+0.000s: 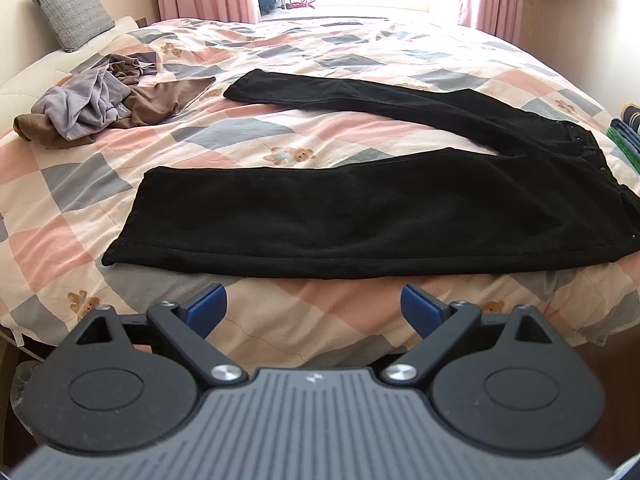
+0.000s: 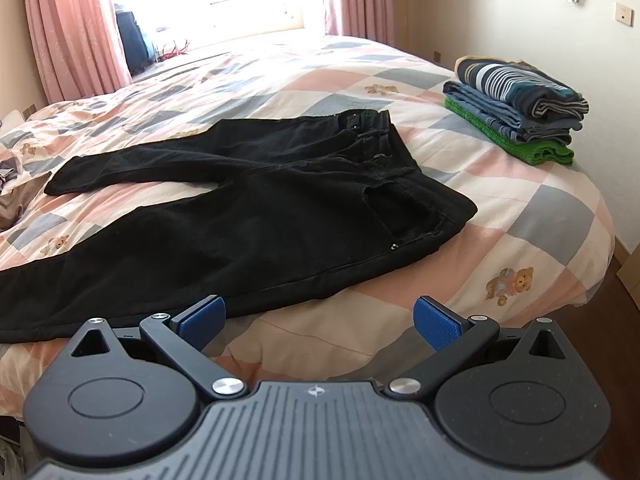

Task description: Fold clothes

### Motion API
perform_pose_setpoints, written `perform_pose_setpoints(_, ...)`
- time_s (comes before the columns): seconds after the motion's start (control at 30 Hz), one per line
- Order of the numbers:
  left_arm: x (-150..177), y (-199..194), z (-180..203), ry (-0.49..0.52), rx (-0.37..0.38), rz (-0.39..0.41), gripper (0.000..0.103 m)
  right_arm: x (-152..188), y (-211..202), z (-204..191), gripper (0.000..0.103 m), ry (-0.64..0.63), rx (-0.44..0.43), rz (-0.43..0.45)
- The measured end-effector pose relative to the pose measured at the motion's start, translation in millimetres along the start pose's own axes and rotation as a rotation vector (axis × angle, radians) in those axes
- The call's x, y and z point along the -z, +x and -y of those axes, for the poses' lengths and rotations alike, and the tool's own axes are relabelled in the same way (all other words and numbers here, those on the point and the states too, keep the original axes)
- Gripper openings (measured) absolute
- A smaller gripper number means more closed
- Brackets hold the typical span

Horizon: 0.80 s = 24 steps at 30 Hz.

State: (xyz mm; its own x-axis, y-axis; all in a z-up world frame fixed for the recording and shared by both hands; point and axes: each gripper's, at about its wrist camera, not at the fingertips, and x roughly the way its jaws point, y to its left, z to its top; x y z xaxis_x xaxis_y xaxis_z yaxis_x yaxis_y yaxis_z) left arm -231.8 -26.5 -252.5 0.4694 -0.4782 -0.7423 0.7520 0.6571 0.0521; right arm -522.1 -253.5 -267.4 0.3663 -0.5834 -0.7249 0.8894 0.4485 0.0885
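The pair of black denim trousers [image 1: 360, 208] lies flat, legs splayed, on the patchwork-quilted bed [image 2: 540, 216], and both the left claw [image 1: 314, 306] and right claw [image 2: 320, 318] hang spread and empty short of its near edge, so pinching hem and waistband evenly should keep any fold square.

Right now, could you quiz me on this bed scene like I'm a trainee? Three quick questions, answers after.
1. True or false: the black trousers lie spread flat with legs apart.
2. Which garment tops the folded stack? A) green B) striped C) brown
3. Fill in: both the left claw and right claw are ____ and hold nothing.

Key: 1 true; 2 B; 3 open. The unfolded heap waits near the grey pillow.
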Motion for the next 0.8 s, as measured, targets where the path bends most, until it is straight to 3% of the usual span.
perform_pose_setpoints(0.47, -10.0, 24.0, -13.1, -0.038, -0.052, -0.045, 0.093, -7.9, 33.5, -12.8, 0.103, -0.026, -0.025, -0.056)
perform_pose_setpoints(0.8, -36.3, 64.8, -9.6, -0.036, -0.036, -0.068, 0.093, -19.4, 71.7, -12.0, 0.103, -0.031, -0.011, -0.120)
